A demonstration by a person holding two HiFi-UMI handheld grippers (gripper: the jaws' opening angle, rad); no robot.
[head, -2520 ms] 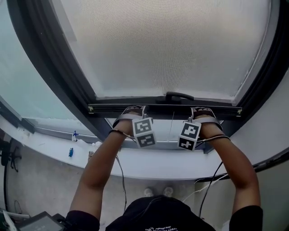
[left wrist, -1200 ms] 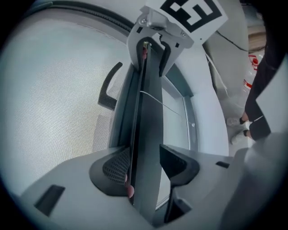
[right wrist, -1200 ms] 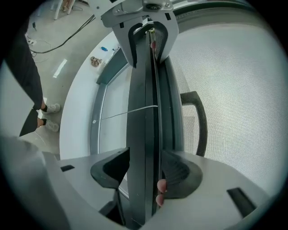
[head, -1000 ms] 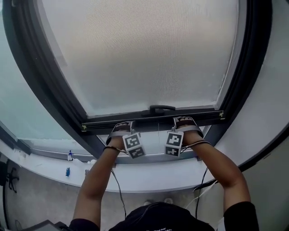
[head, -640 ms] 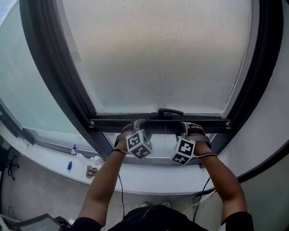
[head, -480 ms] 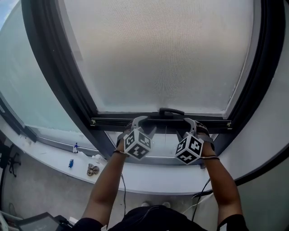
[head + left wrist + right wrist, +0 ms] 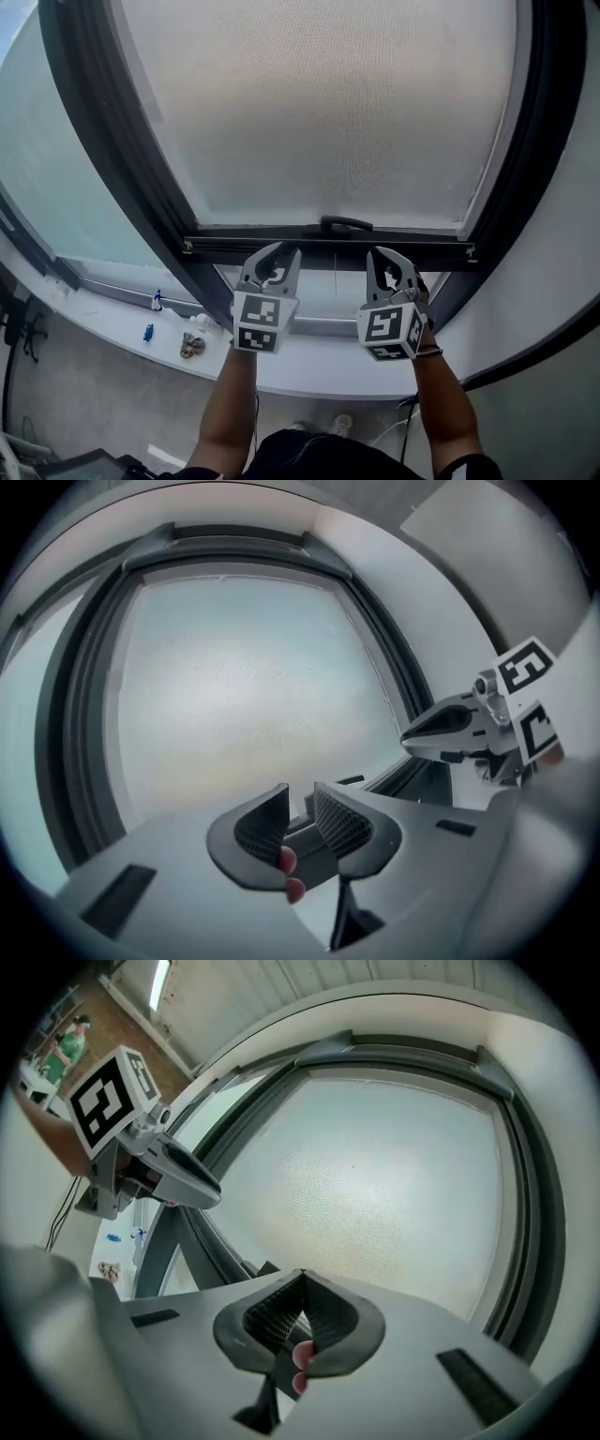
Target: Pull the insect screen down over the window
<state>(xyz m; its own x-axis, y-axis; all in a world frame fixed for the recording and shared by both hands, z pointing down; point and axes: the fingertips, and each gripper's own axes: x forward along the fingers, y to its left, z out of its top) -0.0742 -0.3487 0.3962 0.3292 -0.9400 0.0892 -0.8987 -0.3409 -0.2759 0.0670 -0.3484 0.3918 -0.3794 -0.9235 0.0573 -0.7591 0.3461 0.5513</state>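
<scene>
The pale insect screen [image 7: 328,112] fills the window, and its dark bottom bar [image 7: 328,246] with a small handle [image 7: 345,223] runs across just above both grippers. My left gripper [image 7: 277,255] hovers below the bar without touching it. Its jaws have just been closing and stand a narrow gap apart with nothing between them [image 7: 301,794]. My right gripper [image 7: 382,258] is likewise clear of the bar, shut with its tips meeting on nothing [image 7: 300,1279]. Each gripper view looks level at the screen mesh [image 7: 244,696] [image 7: 375,1176], with the other gripper at the side.
Dark window frame posts stand at left [image 7: 122,159] and right [image 7: 525,141]. A white sill [image 7: 309,370] runs below the opening, with small items [image 7: 192,345] and a blue thing [image 7: 148,332] at its left end. A strip of window shows below the bar.
Both grippers have come off the bottom bar, pulled back toward me and rolled so their marker cubes face the camera. Their jaws have narrowed. The bar stays where it was.
</scene>
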